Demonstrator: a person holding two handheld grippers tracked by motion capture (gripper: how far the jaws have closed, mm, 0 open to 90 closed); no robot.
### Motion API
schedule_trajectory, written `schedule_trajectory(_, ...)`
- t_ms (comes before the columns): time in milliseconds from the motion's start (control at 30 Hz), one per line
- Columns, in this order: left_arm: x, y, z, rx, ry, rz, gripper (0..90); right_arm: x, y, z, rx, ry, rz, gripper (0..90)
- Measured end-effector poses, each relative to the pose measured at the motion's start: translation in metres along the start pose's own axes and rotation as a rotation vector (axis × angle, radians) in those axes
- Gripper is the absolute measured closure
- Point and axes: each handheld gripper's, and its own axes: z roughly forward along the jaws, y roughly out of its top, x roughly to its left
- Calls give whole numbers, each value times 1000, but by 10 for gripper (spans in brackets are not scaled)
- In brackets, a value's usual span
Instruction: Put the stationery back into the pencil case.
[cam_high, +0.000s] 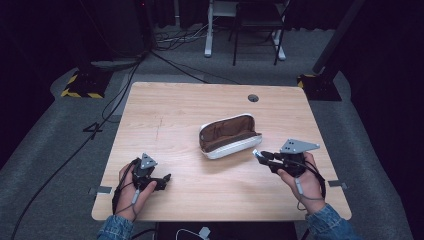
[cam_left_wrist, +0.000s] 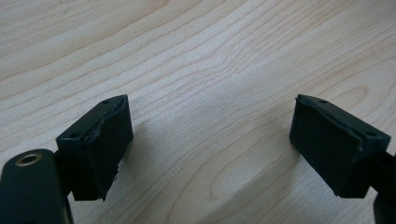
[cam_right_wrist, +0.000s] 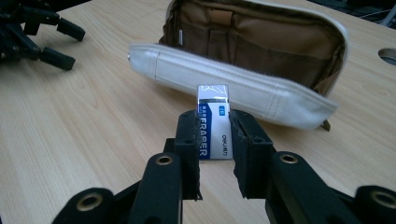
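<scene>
A white pencil case (cam_high: 227, 136) lies open at the middle of the wooden table (cam_high: 170, 115), its brown lining showing (cam_right_wrist: 252, 44). My right gripper (cam_high: 261, 155) hovers just right of the case, shut on a white and blue eraser (cam_right_wrist: 213, 122) that stands upright between the jaws, its tip toward the case's white side wall (cam_right_wrist: 233, 88). My left gripper (cam_high: 165, 180) rests near the front left of the table, open, with bare wood between its pads (cam_left_wrist: 107, 144). The left gripper also appears far off (cam_right_wrist: 37, 37) in the right gripper view.
A round cable hole (cam_high: 253, 98) sits near the table's back edge. Beyond the table are cables on the floor, black stands with yellow-striped bases (cam_high: 82, 82) and a white-legged frame (cam_high: 210, 30). Bare wood lies left of the case.
</scene>
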Motion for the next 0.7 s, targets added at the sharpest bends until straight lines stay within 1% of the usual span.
schedule_trajectory(133, 0, 0, 0, 3, -1, -1, 138, -4, 13, 7, -1, 1, -4, 738)
schedule_trajectory(167, 0, 0, 0, -4, 2, -1, 138, -5, 17, 10, -1, 2, -5, 738)
schedule_trajectory(200, 0, 0, 0, 2, -1, -1, 138, -6, 20, 12, 2, 0, -6, 738)
schedule_trajectory(233, 0, 0, 0, 2, -1, -1, 138, -6, 20, 12, 2, 0, -6, 738)
schedule_trajectory(433, 0, 0, 0, 1, 0, 0, 138, -10, 37, 27, 5, 4, -1, 738)
schedule_trajectory(567, 0, 0, 0, 0, 0, 0, 138, -11, 46, 36, 17, -7, -13, 738)
schedule_trajectory(700, 0, 0, 0, 1, -1, -1, 138, -13, 54, 44, 20, -18, -15, 738)
